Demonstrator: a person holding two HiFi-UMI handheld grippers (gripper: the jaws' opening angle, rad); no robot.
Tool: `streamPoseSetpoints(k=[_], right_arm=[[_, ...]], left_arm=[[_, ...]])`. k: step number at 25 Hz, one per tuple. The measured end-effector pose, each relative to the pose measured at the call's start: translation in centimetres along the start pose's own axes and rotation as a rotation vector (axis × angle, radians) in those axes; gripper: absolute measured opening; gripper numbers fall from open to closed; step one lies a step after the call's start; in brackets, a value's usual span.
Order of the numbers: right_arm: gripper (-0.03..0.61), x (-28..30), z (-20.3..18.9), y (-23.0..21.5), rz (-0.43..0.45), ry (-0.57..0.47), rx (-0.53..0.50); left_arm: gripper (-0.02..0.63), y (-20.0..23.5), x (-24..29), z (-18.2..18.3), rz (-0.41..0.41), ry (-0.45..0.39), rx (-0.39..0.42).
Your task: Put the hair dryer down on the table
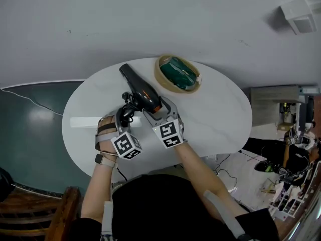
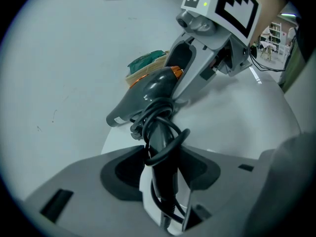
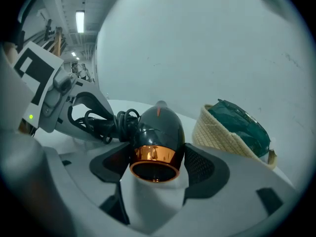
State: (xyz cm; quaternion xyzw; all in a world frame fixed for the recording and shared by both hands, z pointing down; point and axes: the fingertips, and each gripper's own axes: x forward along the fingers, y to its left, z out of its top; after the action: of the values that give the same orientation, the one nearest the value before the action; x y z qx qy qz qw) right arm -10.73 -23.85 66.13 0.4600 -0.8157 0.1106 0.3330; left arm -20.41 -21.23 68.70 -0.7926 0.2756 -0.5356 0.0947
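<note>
One dryer hangs over the surface, just beside the one basket; whether it touches the surface cannot be told. The left claw is clenched on its handle, over the wound cord. The right claw clamps the barrel's copper-ringed rear. The dryer looks rigid, smooth-shelled and fairly light. The handle is probably the surest hold, and the cord loops could snag.
</note>
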Motion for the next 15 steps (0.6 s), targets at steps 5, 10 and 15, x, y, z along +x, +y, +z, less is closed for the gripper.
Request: streamPoseSetpoints(k=[5,10,15], right_arm=[[0.359,0.33,0.52,0.12,-0.006,0.003,-0.034],[0.359,0.51,0.64,0.11,-0.016,-0.003,-0.048],[0.359,0.60,0.62,0.16,-0.021,0.003,-0.055]], left_arm=[[0.209,0.11,0.49,-0.44,0.008,-0.001,-0.012],[0.212,0.14,0.75,-0.56,0.011,-0.010,-0.016],[0.215,0.12,0.91,-0.68,0.013,-0.014,-0.016]])
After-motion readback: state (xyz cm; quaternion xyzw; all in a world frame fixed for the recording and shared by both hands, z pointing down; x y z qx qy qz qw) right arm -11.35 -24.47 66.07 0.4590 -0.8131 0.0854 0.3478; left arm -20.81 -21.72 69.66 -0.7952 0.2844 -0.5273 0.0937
